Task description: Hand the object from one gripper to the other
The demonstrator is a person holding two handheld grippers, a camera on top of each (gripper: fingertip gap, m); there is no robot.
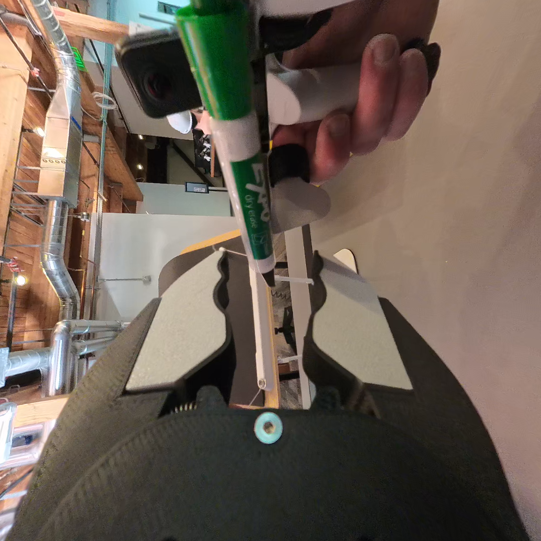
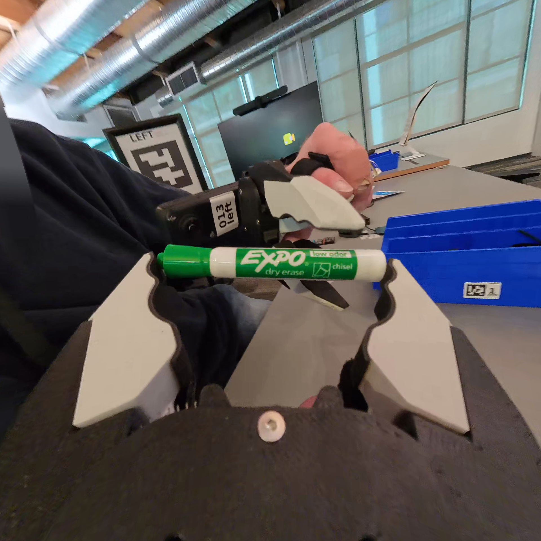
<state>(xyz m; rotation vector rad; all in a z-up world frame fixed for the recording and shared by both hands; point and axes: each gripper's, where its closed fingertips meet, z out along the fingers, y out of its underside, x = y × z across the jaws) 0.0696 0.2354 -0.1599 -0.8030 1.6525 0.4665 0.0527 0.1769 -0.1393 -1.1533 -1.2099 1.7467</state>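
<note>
A green and white dry-erase marker (image 2: 295,265) lies crosswise in the right wrist view. My right gripper (image 2: 272,263) is shut on the marker, holding it end to end between its fingertips above the table. My left gripper (image 2: 354,265) is open just behind the marker, with one finger above it and one below. In the left wrist view the marker (image 1: 248,199) hangs down from the right gripper (image 1: 281,111). The marker's lower end sits between the tips of my open left gripper (image 1: 269,278), and I cannot tell if it touches them.
A blue bin (image 2: 456,243) stands on the grey table (image 2: 439,336) to the right. A dark monitor (image 2: 269,131) and a second blue bin (image 2: 383,161) are farther back. A person's dark sleeve (image 2: 73,219) fills the left. A hand (image 1: 366,102) grips the right gripper's handle.
</note>
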